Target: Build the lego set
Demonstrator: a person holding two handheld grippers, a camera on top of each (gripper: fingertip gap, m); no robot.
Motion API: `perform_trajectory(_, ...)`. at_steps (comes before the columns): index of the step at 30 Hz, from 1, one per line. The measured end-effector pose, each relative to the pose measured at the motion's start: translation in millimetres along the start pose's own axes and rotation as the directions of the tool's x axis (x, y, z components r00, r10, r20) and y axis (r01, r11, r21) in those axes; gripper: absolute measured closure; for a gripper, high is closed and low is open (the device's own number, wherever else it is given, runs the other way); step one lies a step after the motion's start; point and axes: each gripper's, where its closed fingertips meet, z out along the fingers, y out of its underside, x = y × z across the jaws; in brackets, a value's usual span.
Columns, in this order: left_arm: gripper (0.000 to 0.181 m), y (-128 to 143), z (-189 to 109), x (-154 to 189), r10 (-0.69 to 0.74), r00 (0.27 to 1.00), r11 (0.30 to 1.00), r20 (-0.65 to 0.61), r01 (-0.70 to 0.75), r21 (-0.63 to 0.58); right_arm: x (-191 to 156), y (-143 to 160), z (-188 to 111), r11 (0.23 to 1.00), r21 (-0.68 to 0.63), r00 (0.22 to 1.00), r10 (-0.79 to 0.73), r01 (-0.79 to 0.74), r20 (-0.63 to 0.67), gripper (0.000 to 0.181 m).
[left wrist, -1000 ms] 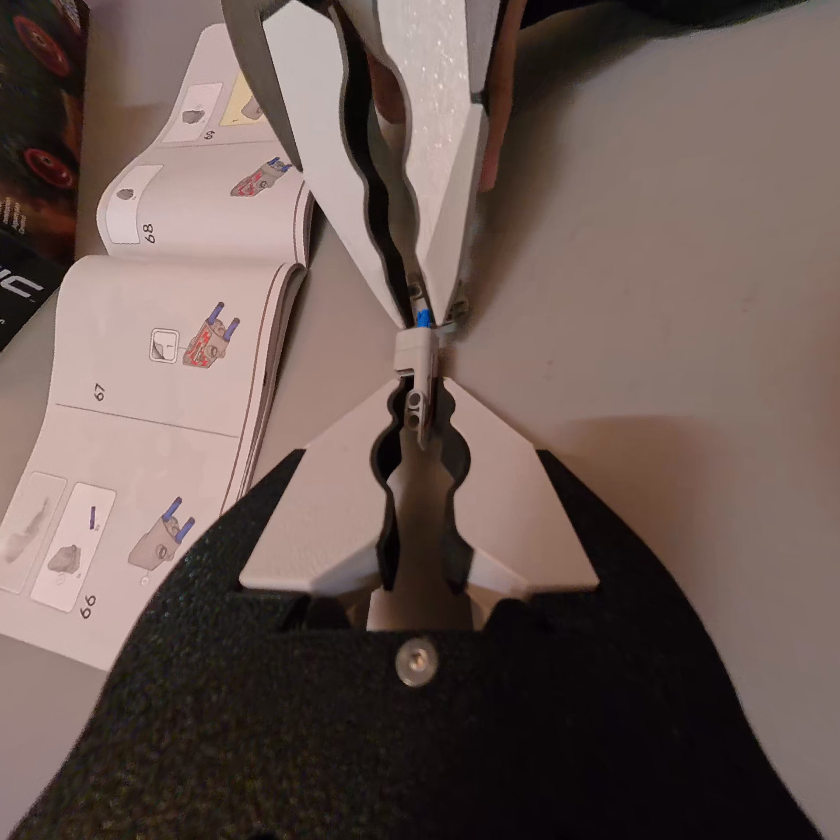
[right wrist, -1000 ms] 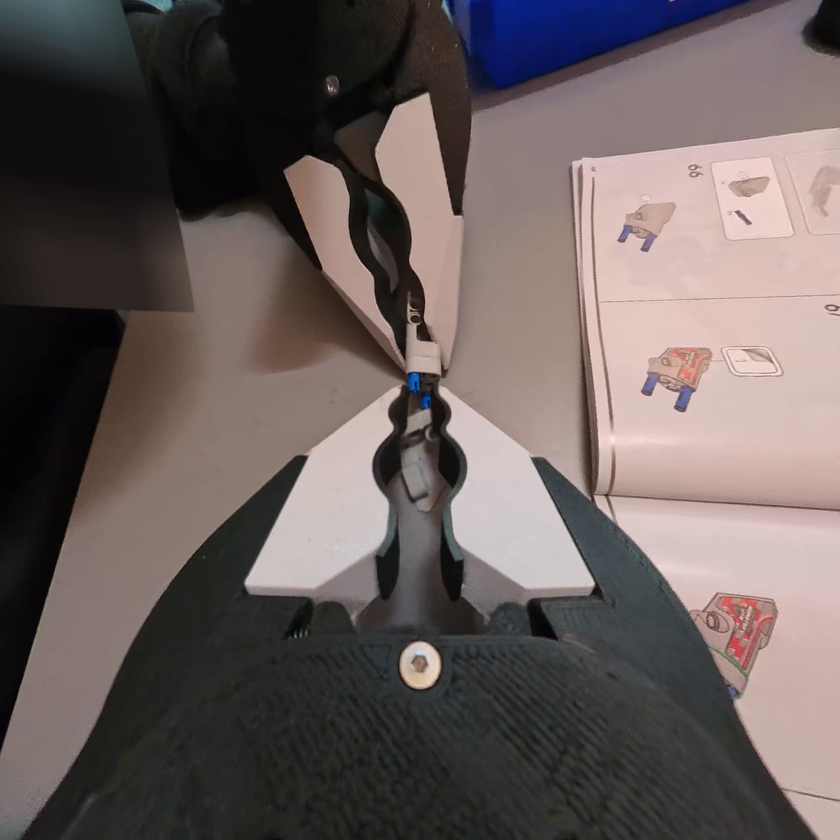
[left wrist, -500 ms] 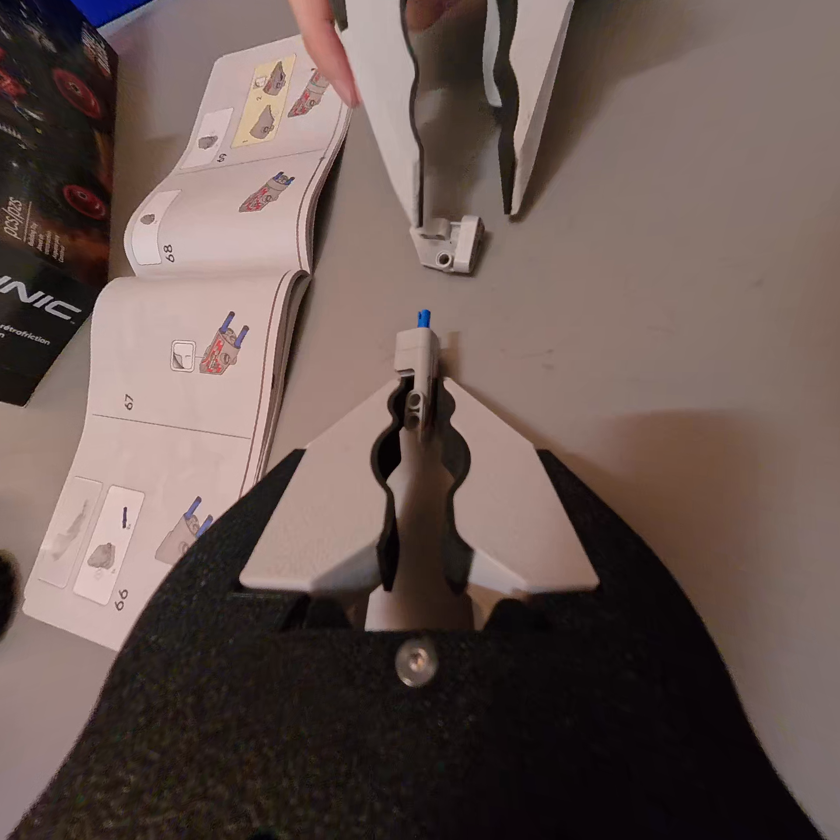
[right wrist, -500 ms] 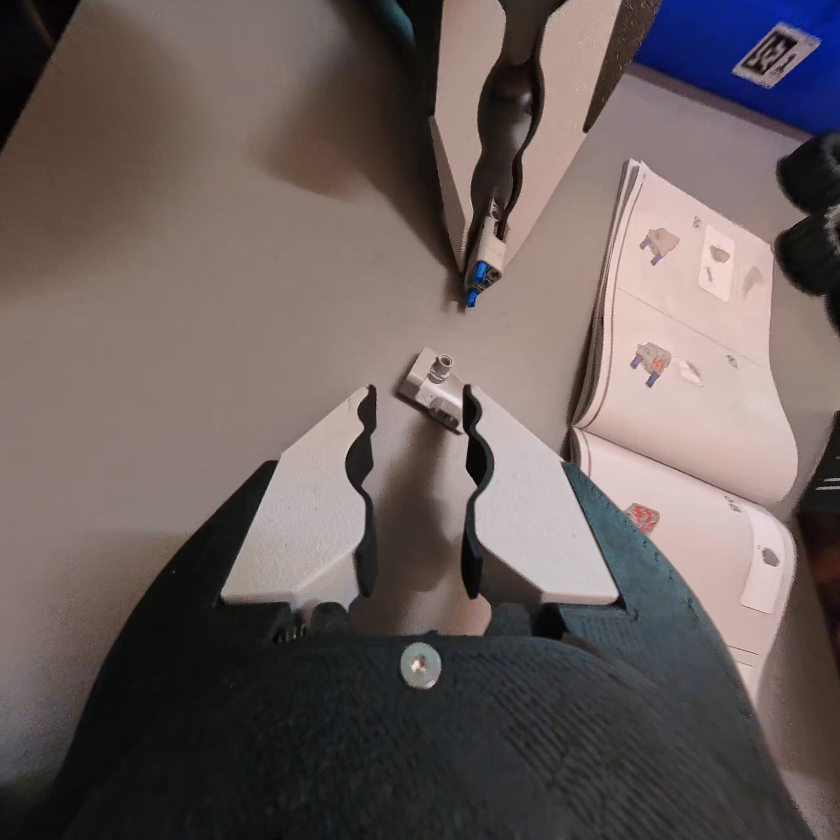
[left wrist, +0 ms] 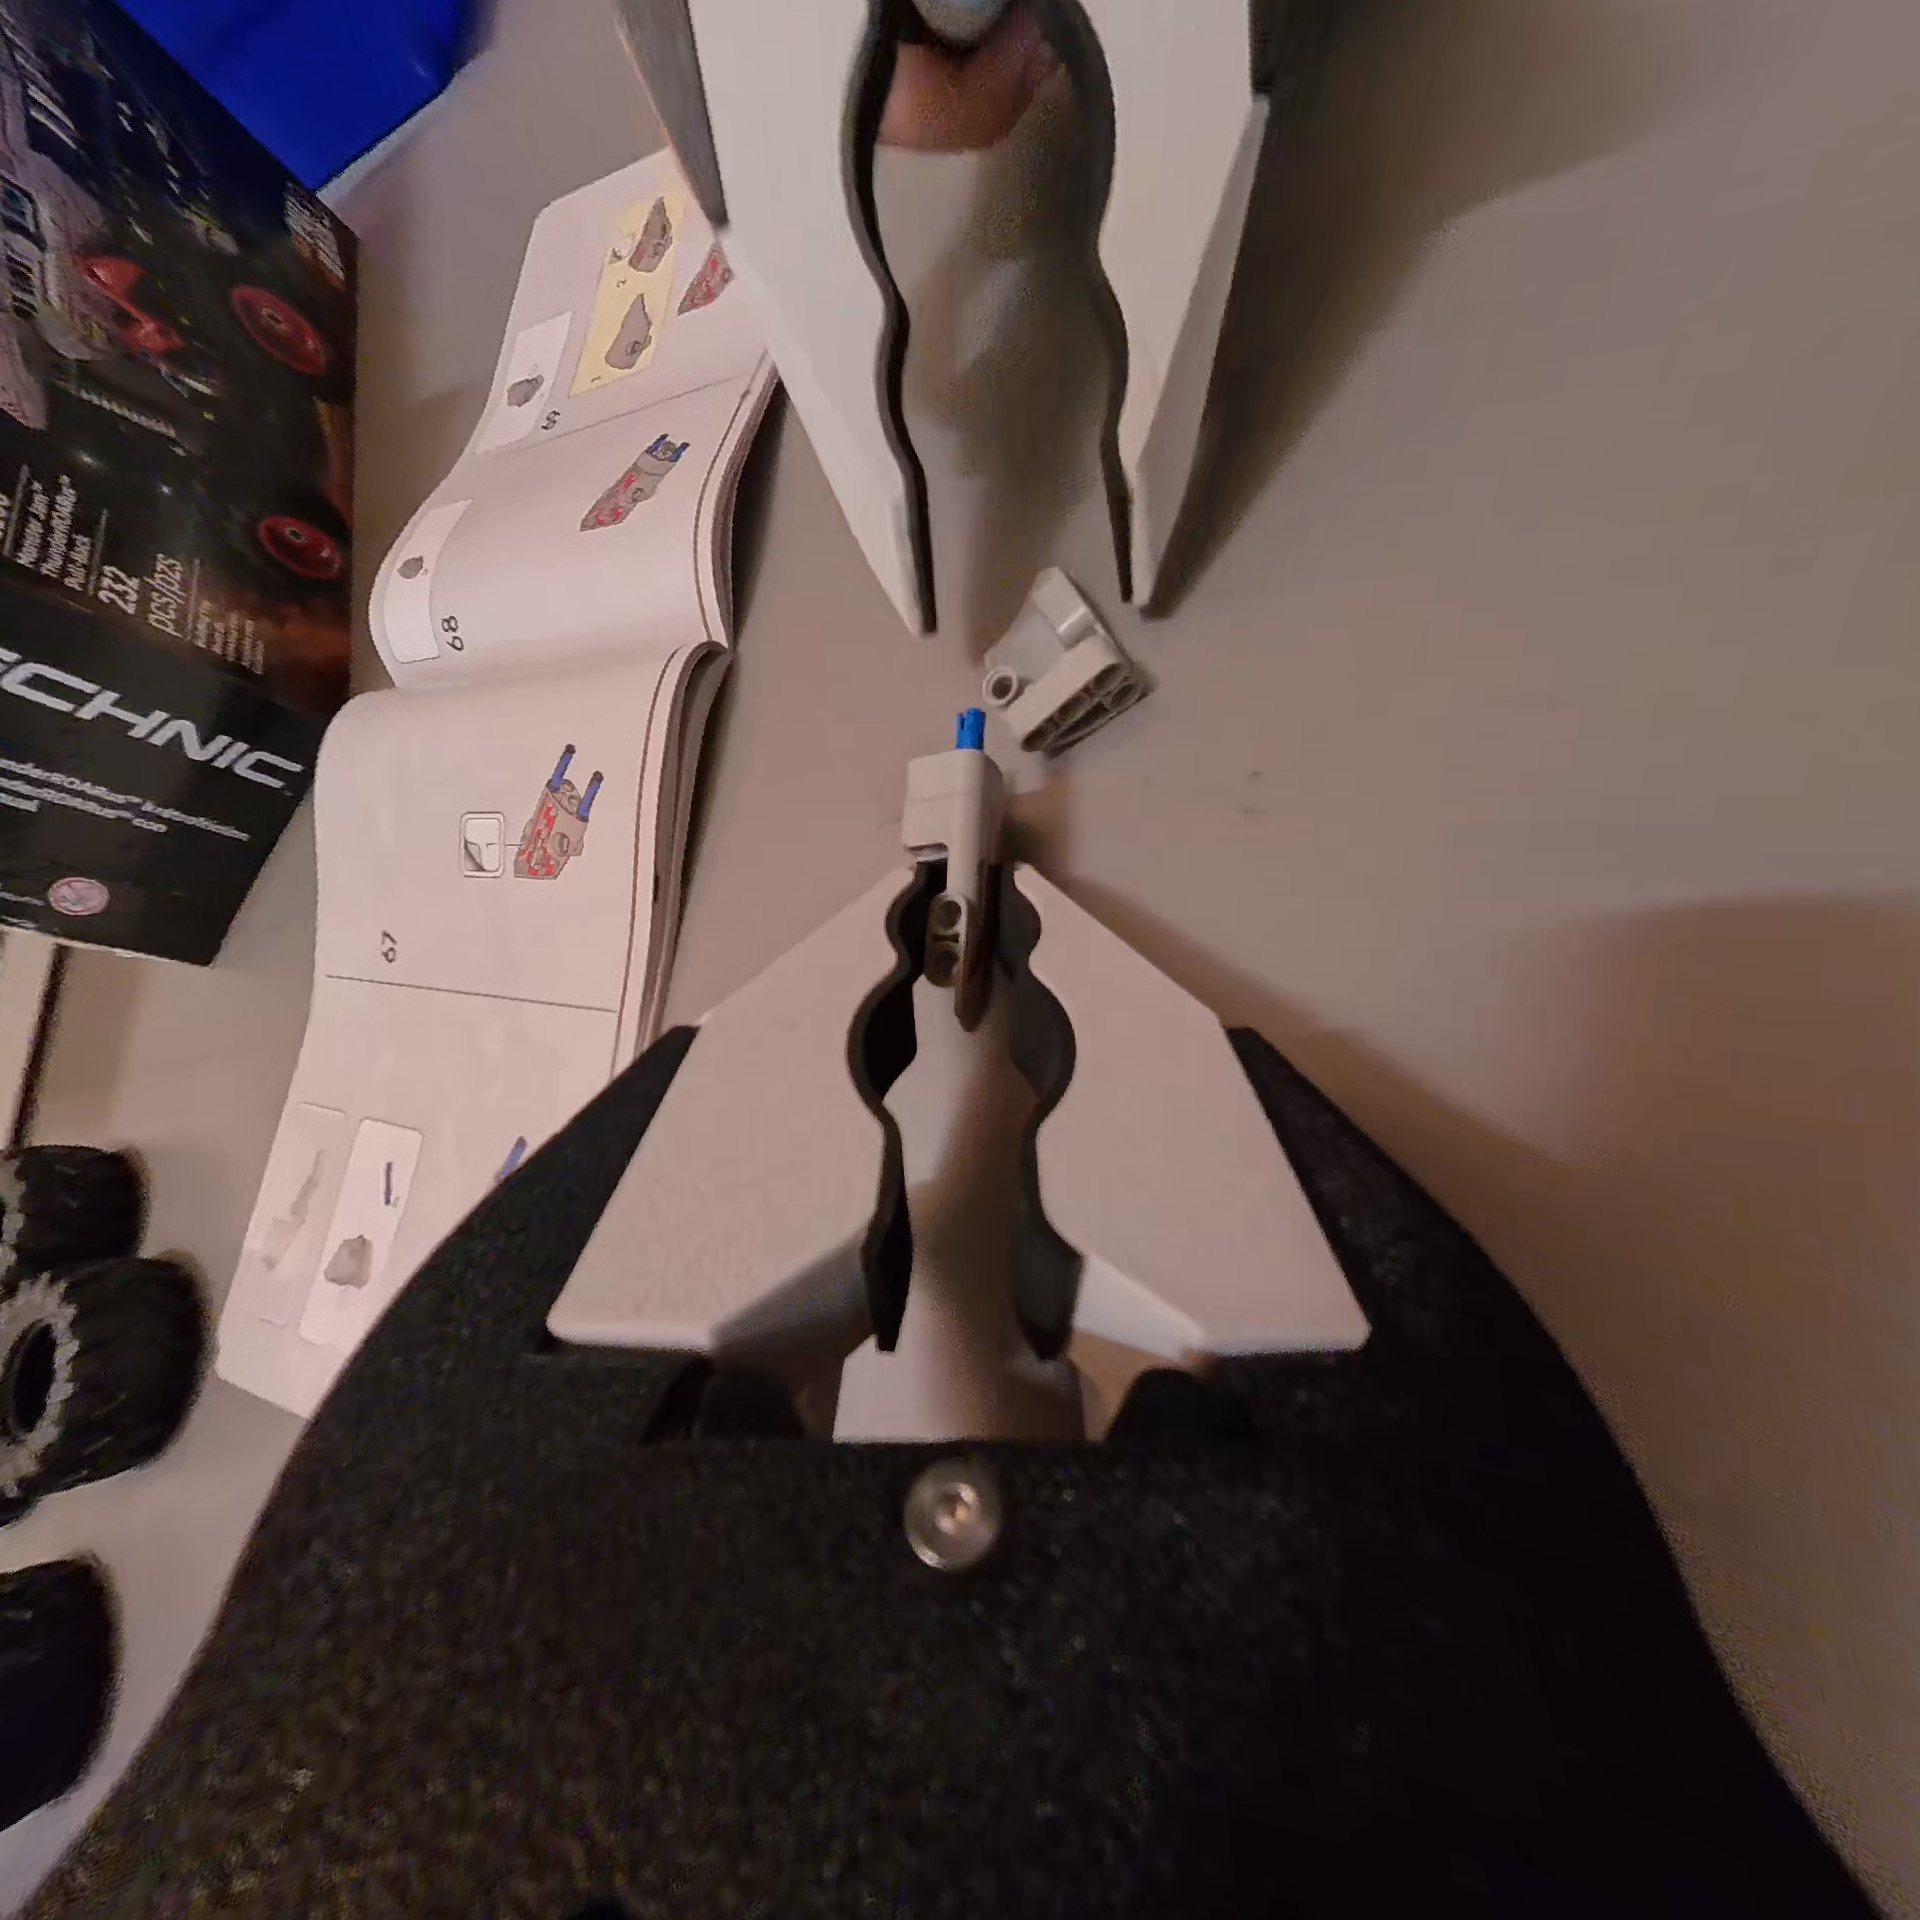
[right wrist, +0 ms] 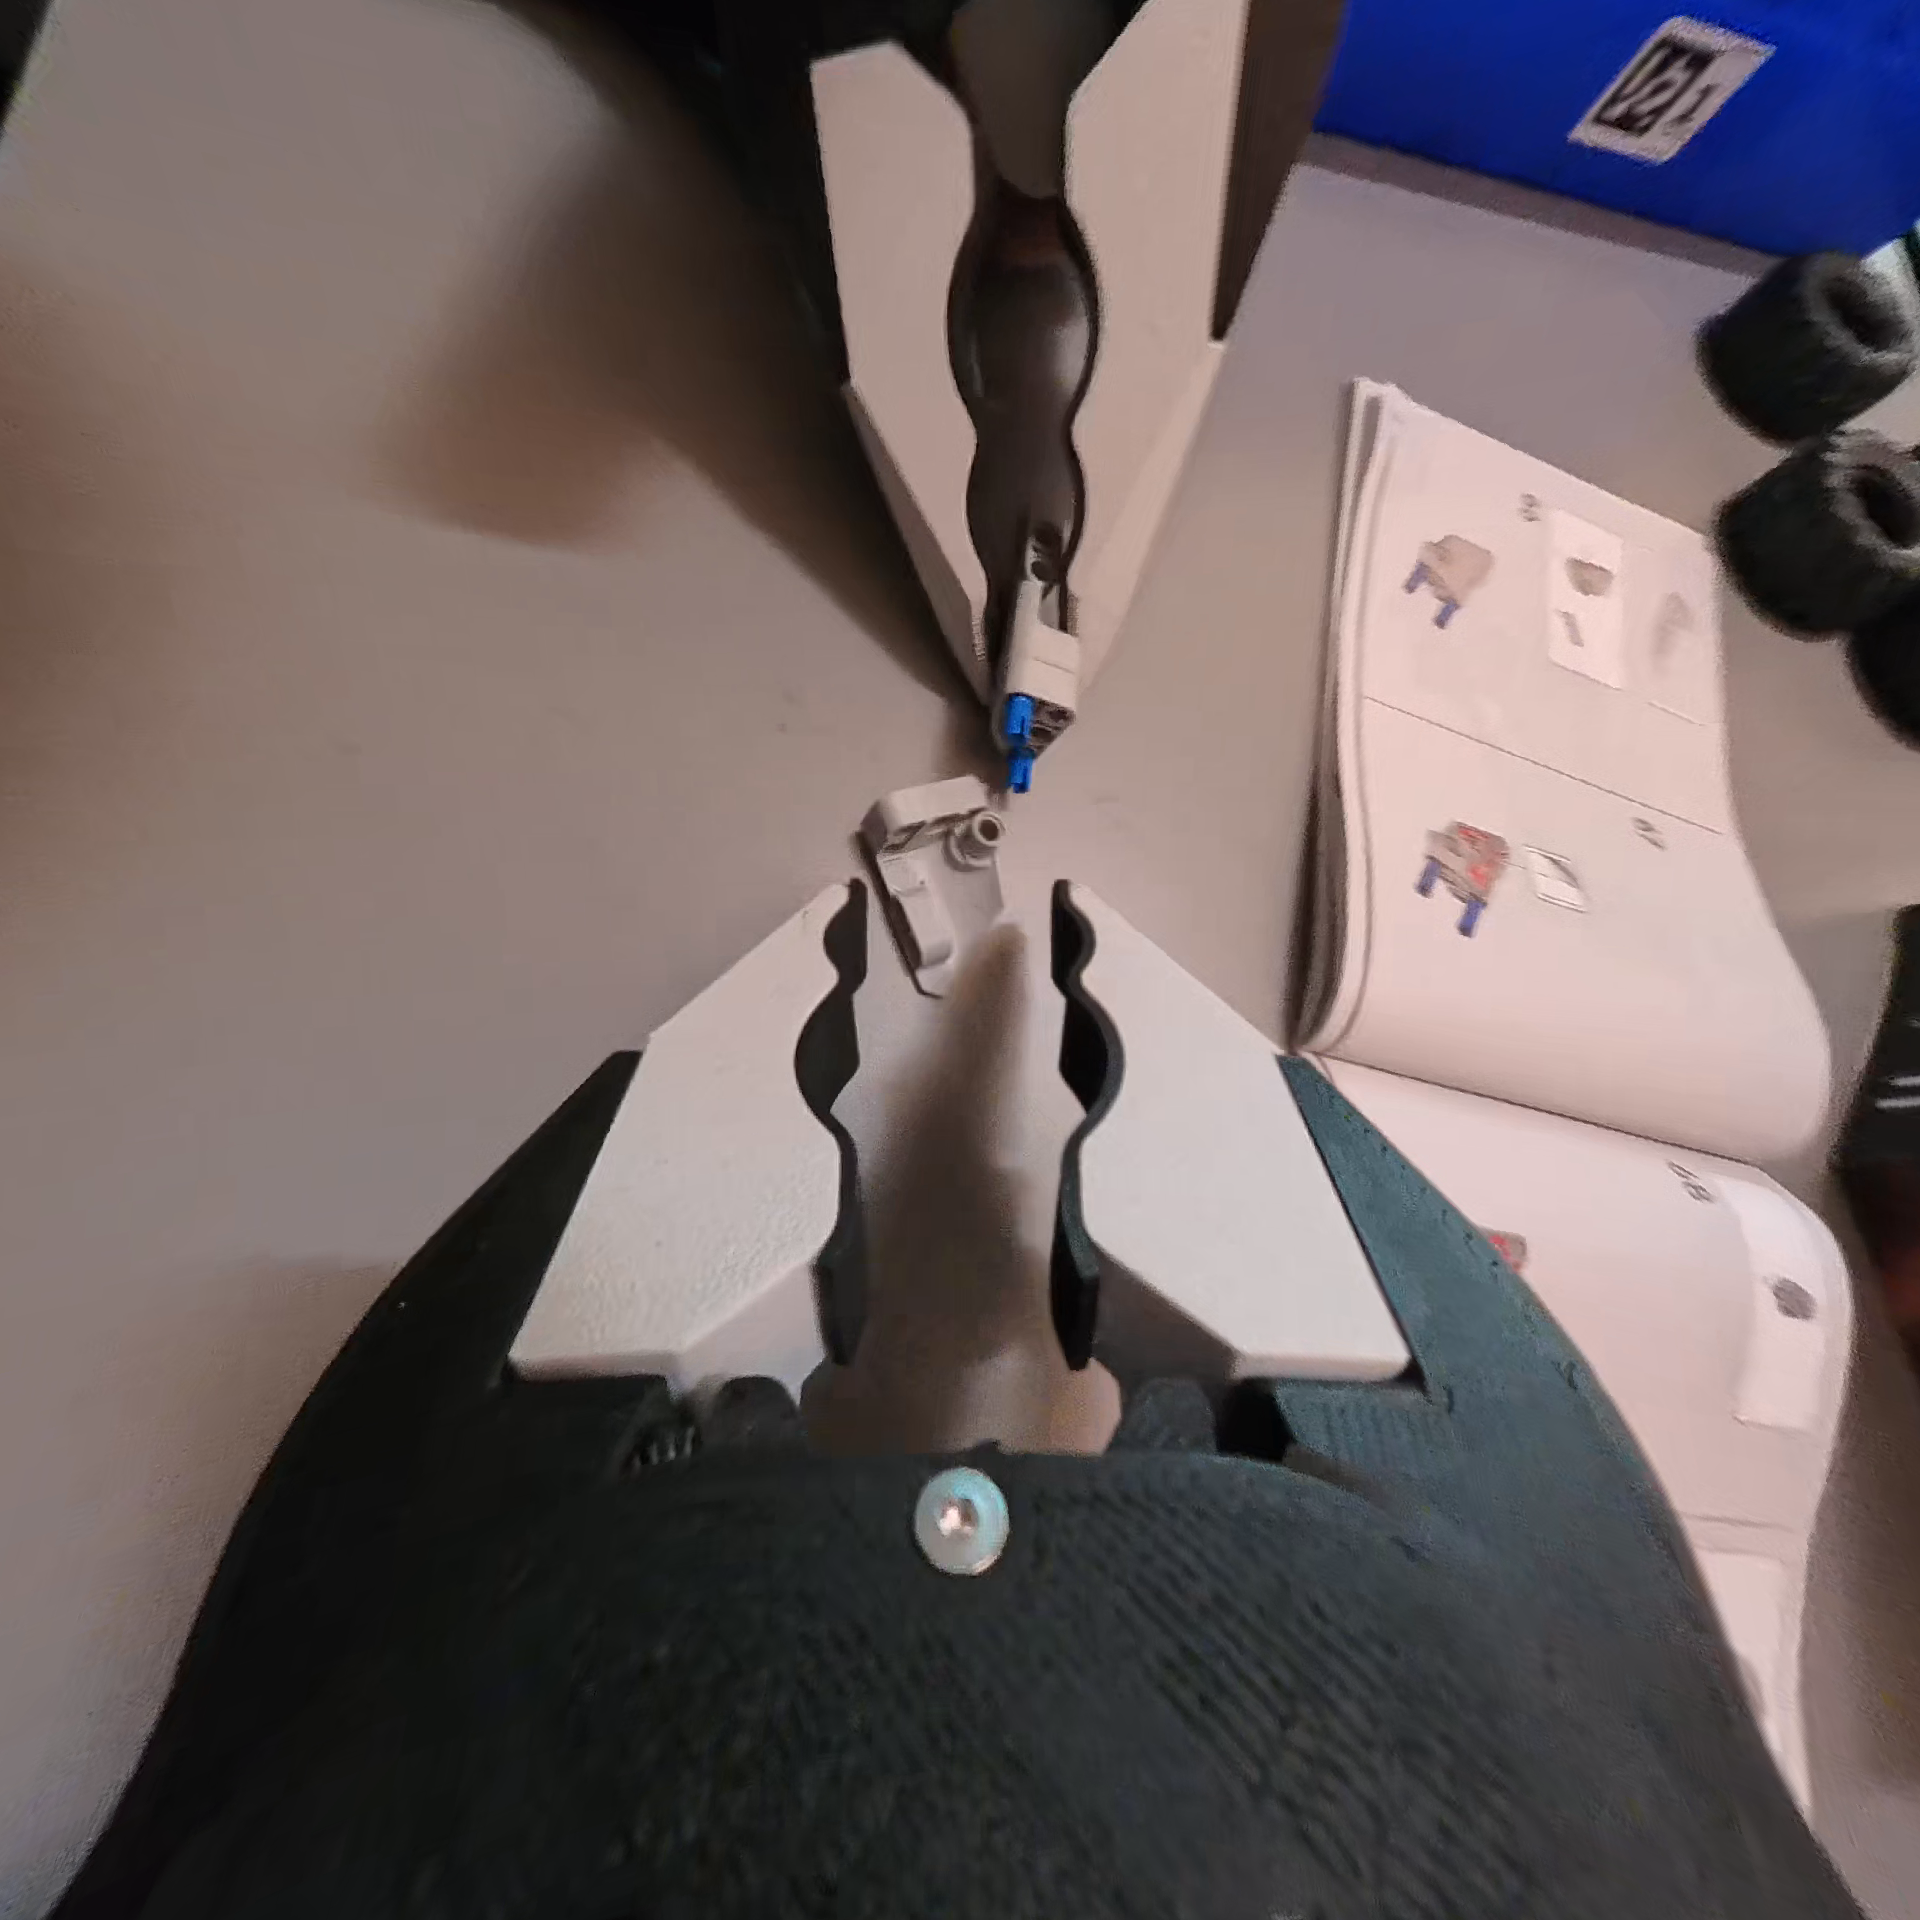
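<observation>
My left gripper [left wrist: 961, 883] is shut on a small grey lego piece [left wrist: 951, 810] with a blue pin [left wrist: 968, 730] sticking out of its front. A second grey connector piece [left wrist: 1070, 675] lies loose on the table just beyond the pin. My right gripper [right wrist: 961, 904] is open and empty, its tips on either side of the near end of that loose piece [right wrist: 935, 873]. The right gripper [left wrist: 1034, 613] faces the left one across the loose piece. In the right wrist view the left gripper [right wrist: 1034, 665] holds the grey piece with its blue pins [right wrist: 1023, 727] pointing at the loose piece.
An open instruction booklet [left wrist: 540, 727] lies left of the work spot and also shows in the right wrist view [right wrist: 1507, 727]. A dark lego box [left wrist: 156, 520], black tyres [left wrist: 62, 1351] [right wrist: 1808, 343] and a blue bin [right wrist: 1558, 104] lie beyond it. The tips of one gripper are about 5 centimeters away from the tips of the other.
A second ago both grippers were shut with their pieces pressed together. The right gripper has opened; its grey piece now lies on the table. The right gripper has closed in around it again.
</observation>
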Motion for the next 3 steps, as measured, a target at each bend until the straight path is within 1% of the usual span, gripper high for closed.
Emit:
perform_trajectory(1,0.172,0.3,-0.1,-1.2,0.017,1.000,1.000,0.016,-0.017,-0.004,-1.2,-2.5,-4.3,1.000,0.024,1.000,-0.005,0.005,0.002,0.149)
perform_trajectory(2,0.172,1.0,-0.2,-2.9,0.033,0.999,0.999,0.035,-0.033,-0.013,-2.7,-4.2,-6.7,0.999,0.044,1.000,-0.025,0.025,0.004,0.152)
perform_trajectory(3,0.172,1.5,-0.3,-4.5,0.047,0.998,0.999,0.052,-0.046,-0.021,-4.8,-3.1,-7.0,0.998,0.043,0.998,-0.055,0.055,0.009,0.152)
